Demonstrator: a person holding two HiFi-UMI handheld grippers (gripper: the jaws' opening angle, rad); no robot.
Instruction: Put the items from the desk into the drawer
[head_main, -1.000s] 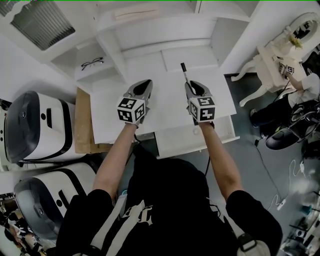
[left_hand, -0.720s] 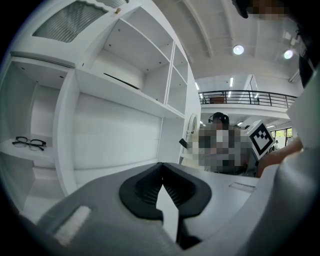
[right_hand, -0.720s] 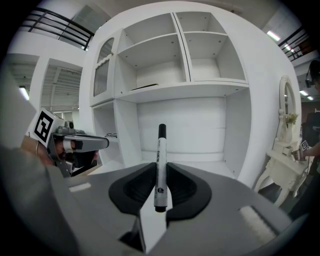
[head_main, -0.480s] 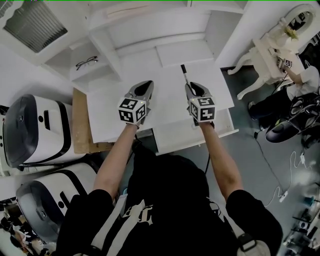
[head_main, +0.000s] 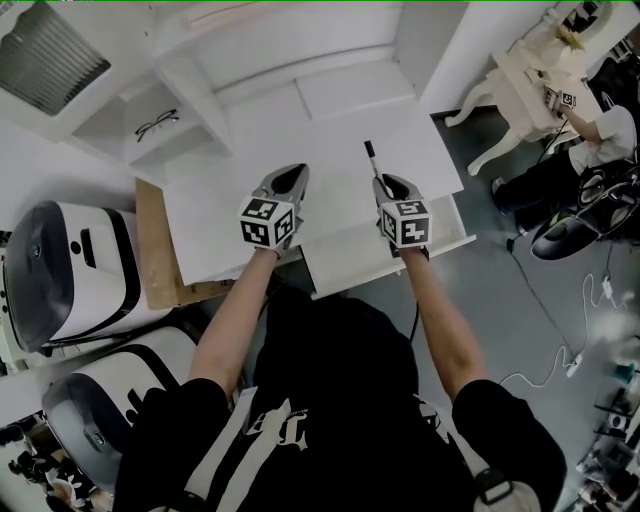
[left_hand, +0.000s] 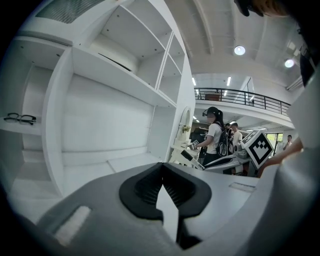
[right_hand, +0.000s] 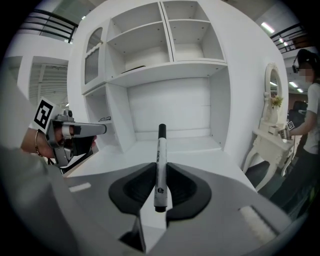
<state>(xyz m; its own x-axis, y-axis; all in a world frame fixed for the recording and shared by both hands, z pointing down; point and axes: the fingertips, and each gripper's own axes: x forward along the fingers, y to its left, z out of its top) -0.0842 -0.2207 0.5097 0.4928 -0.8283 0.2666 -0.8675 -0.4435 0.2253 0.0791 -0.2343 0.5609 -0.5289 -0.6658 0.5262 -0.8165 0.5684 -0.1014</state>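
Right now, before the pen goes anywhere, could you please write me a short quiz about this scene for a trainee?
1. True or false: the left gripper has its jaws shut with nothing between them.
2. Where do the glasses lie? A. on the desk top; B. in a shelf compartment at the left; C. on the floor.
3. Fill the gap: the right gripper is shut on a ____.
Key: 1 true; 2 B; 3 marker.
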